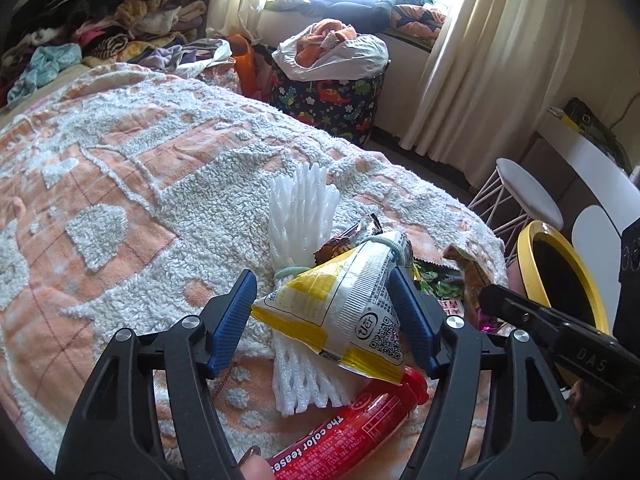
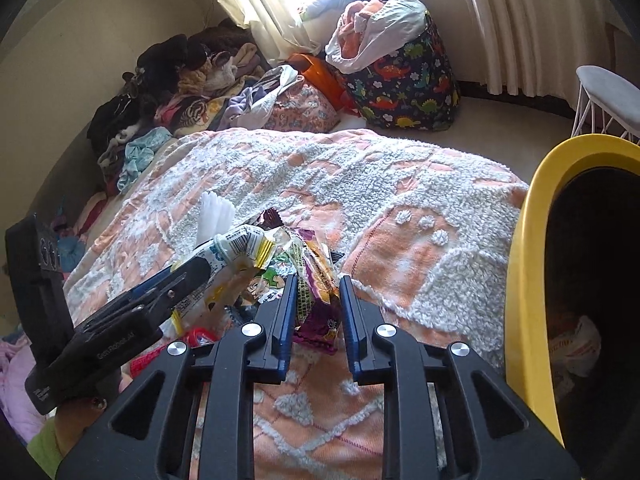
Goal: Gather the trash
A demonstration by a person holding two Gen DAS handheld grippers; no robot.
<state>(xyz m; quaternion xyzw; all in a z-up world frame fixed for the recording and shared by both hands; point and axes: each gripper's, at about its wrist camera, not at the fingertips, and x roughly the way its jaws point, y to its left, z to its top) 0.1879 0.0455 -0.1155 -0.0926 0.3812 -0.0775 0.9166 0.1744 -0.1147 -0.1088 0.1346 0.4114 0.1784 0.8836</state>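
While both hands work over the bed, the right hand-held gripper (image 2: 318, 312) has its jaws narrow, with a purple snack wrapper (image 2: 316, 312) standing between the blue pads. The left pad (image 2: 289, 312) seems to touch the wrapper, but a small gap shows on the other side, so I cannot tell if the grip is firm yet. The left hand-held gripper (image 1: 324, 312) is about half open around a white and yellow chip bag (image 1: 344, 312). Its pads sit right at the bag's two sides, and I think they press on it.

Just under that bag lies a white foam net (image 1: 300, 216), and a red tube (image 1: 348, 436) lies nearer the camera. More shiny wrappers (image 1: 452, 280) are piled just beside the bag. All of this trash rests on the fluffy orange and white blanket (image 1: 120, 168) of the bed.

A yellow trash bin (image 2: 532, 264) stands at the right edge of the bed, near the right hand, and some trash is already inside it.

I think the step in hand is picking up, one piece in each hand. Next, each hand needs a tight squeeze, then a lift, then a swing over the bin's open mouth before letting go. The thin wrapper could slip out if the squeeze is weak.
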